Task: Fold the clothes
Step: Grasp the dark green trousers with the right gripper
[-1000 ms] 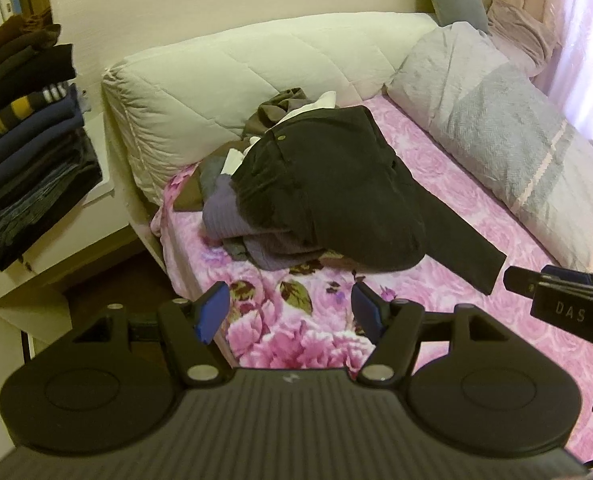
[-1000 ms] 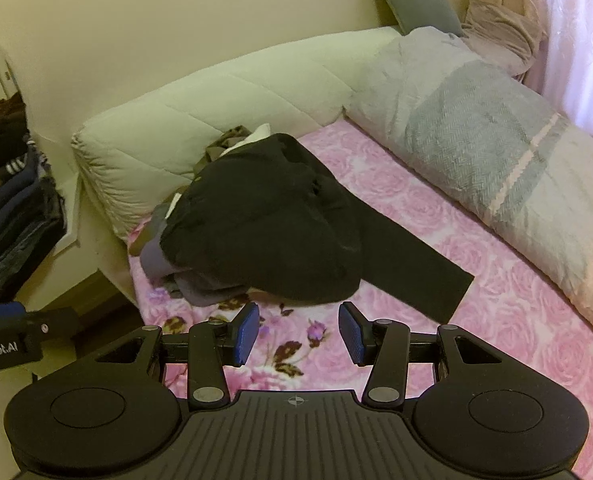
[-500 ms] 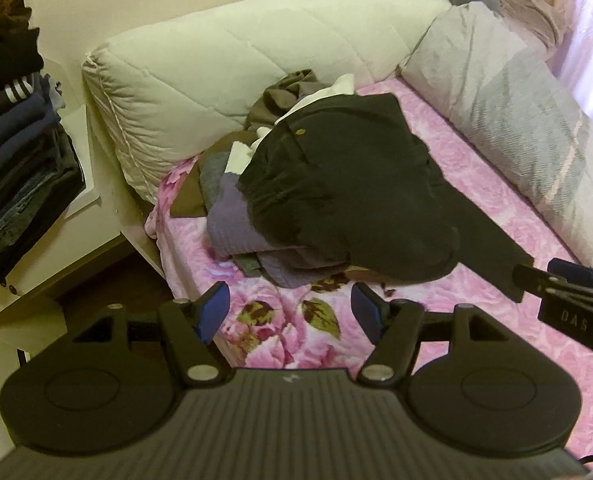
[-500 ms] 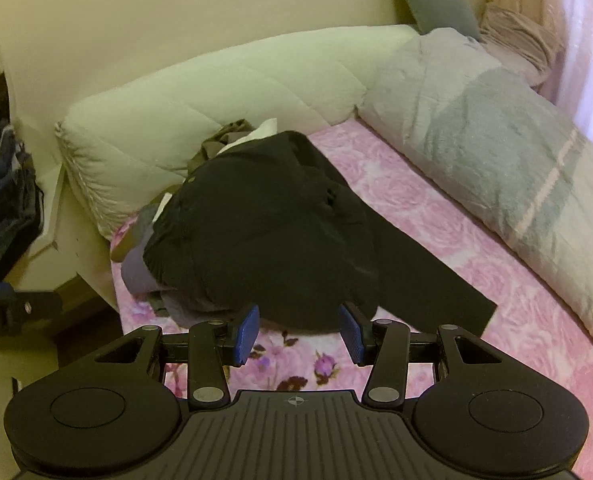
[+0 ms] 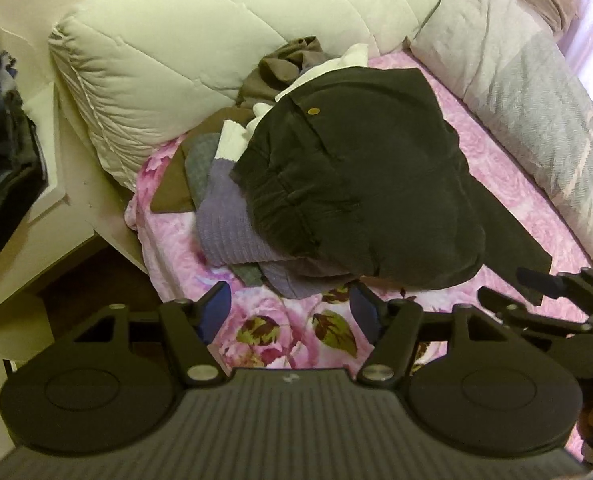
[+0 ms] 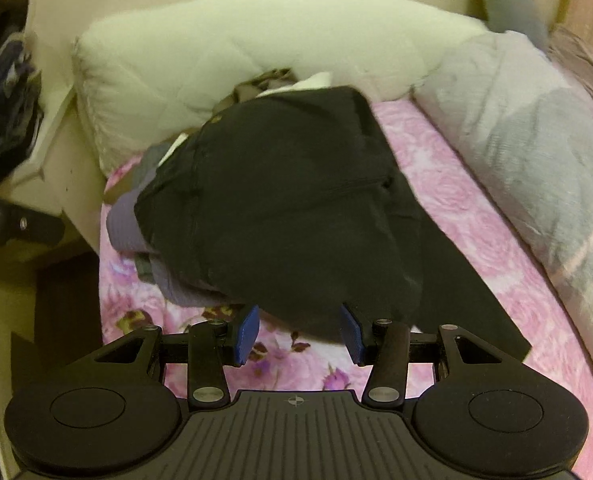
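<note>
A heap of unfolded clothes lies on a pink floral bed [image 5: 280, 332]. Dark trousers [image 5: 360, 184] with a brass button lie on top, one leg stretched out to the right [image 6: 468, 300]. Under them are a purple knit [image 5: 228, 228], grey, brown and white garments. My left gripper [image 5: 290, 310] is open and empty, just short of the heap's near edge. My right gripper [image 6: 300, 330] is open and empty, its fingertips at the trousers' near edge [image 6: 304, 240]. The right gripper also shows at the right edge of the left wrist view [image 5: 552, 296].
A quilted cream bolster [image 5: 200, 40] lies behind the heap. A long grey pillow [image 5: 528, 92] runs along the bed's right side. Stacked dark clothes [image 5: 0, 128] sit on a white shelf at the left. Dark floor [image 5: 96, 276] lies beside the bed.
Both grippers have moved forward and down towards the heap; it looks larger and closer. Both stay open. The clothes have not moved.
</note>
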Tool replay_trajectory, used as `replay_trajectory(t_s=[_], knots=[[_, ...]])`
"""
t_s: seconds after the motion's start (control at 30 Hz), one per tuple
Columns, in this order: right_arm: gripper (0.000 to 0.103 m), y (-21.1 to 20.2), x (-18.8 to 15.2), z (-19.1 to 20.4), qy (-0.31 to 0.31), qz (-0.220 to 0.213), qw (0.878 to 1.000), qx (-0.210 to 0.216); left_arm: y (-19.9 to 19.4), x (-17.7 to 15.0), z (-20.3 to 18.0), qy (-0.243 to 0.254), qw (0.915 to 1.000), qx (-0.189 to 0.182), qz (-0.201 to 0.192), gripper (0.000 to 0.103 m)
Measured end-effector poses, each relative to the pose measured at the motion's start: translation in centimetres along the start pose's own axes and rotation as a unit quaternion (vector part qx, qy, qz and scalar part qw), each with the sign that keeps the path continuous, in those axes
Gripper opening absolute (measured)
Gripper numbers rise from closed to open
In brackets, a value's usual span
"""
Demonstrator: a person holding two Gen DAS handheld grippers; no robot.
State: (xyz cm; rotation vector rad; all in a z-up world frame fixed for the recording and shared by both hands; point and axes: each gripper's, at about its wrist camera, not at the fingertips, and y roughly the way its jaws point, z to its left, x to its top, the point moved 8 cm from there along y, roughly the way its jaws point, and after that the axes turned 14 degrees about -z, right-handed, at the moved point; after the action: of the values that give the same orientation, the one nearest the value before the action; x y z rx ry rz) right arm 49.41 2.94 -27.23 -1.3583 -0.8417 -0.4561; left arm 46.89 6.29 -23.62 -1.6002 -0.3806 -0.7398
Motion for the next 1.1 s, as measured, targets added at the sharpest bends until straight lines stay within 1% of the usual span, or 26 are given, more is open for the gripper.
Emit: replay_trajectory(t_s=[0.23,0.43,0.5,0.6,0.67,0.7,0.73,0.77,0.83,0.87,0.9,0.97,1.03,1.1], knots=[[0.048,4.4,-1.7,2.4,-0.048,0.027,0.998,0.017,3.3,0.9,2.6,-0.007,0.9999,0.007,0.005,0.062],[0.048,8.1,-2.6,5.7,-0.110,0.020,0.993,0.029,5.3,1.1,4.1,-0.014,0.9998,0.011,0.009,0.062],[0.048,9.7,-2.7,7.0,-0.147,0.017,0.989,0.027,5.8,1.0,4.5,-0.016,0.9997,0.013,0.011,0.062],[0.048,12.2,-3.1,8.6,-0.217,0.008,0.976,0.005,6.3,0.8,5.0,-0.016,0.9996,0.018,0.016,0.062],[0.047,12.9,-2.9,8.6,-0.237,-0.005,0.971,-0.017,6.3,0.8,5.2,-0.015,0.9995,0.019,0.017,0.062],[0.045,12.8,-2.5,8.1,-0.221,-0.010,0.975,-0.015,6.3,0.8,5.3,-0.015,0.9995,0.020,0.018,0.062],[0.034,12.6,-2.1,7.6,-0.205,-0.016,0.978,-0.013,6.2,0.9,5.3,-0.013,0.9996,0.019,0.016,0.062],[0.026,12.4,-1.7,7.1,-0.189,-0.021,0.982,-0.010,6.1,1.0,5.2,-0.009,0.9997,0.019,0.015,0.062],[0.019,11.3,-0.4,5.5,-0.134,-0.028,0.991,0.000,5.9,1.5,4.9,-0.003,0.9998,0.018,0.011,0.062],[0.017,10.7,0.2,4.7,-0.106,-0.031,0.994,0.006,5.8,1.7,4.7,-0.001,0.9998,0.017,0.008,0.062],[0.016,10.1,1.3,3.5,-0.062,-0.032,0.997,0.015,5.7,2.0,4.5,0.002,0.9999,0.015,0.006,0.062],[0.014,8.5,3.3,1.8,0.005,-0.043,0.999,0.020,5.4,2.5,3.9,0.007,0.9999,0.010,0.001,0.062],[0.013,7.0,5.1,-0.4,0.077,-0.055,0.995,0.023,4.8,2.9,3.1,0.012,0.9999,0.005,-0.005,0.062],[0.012,5.2,6.3,-2.1,0.127,-0.071,0.989,0.022,4.1,3.4,2.3,0.016,0.9998,-0.002,-0.012,0.062]])
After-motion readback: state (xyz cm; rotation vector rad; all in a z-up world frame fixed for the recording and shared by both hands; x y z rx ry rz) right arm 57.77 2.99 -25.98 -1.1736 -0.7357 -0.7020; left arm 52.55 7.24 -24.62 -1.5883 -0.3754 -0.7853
